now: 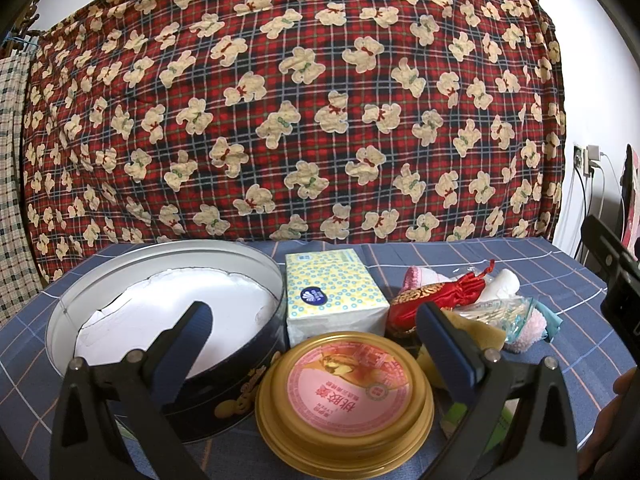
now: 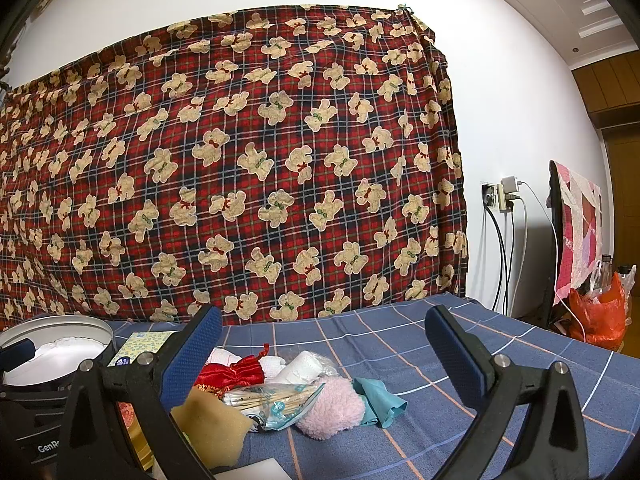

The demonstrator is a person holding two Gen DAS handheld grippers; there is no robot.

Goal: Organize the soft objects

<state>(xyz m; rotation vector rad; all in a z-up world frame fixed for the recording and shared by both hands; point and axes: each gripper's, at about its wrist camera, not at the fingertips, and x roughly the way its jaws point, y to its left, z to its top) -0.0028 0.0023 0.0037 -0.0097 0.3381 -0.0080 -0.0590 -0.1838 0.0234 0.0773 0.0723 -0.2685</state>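
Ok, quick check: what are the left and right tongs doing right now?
Left tongs: open, holding nothing, above the gold lid.
Right tongs: open, holding nothing.

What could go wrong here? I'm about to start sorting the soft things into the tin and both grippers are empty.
1. The soft things lie heaped together: grabbing the red pouch may drag the bag of cotton swabs along.
2. The gold lid sits right against the open tin, under the left gripper; it could get knocked.
3. The pink fluffy piece overlaps the teal cloth, so one pinch might lift both.
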